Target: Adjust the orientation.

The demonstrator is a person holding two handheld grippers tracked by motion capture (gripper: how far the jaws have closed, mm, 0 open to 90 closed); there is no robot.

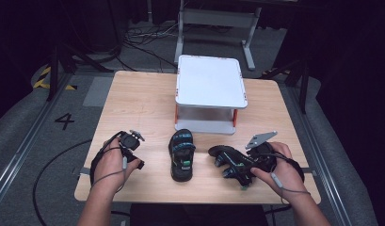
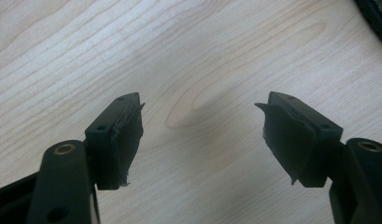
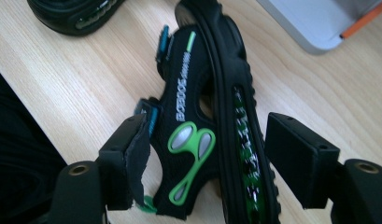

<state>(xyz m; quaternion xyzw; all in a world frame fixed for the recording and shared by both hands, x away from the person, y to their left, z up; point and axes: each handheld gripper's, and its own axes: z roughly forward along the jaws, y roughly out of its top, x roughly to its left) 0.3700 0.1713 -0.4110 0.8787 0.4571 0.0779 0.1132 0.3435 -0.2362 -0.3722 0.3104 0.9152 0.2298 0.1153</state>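
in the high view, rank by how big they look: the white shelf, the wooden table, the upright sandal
1. wooden table
2. white shelf
3. upright sandal
The gaps are wide, so nearness to the camera does not blur this order.

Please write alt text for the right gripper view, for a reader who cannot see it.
A black sandal with green accents lies tipped on its side on the wooden table, between the open jaws of the right gripper. Neither pad visibly touches it.
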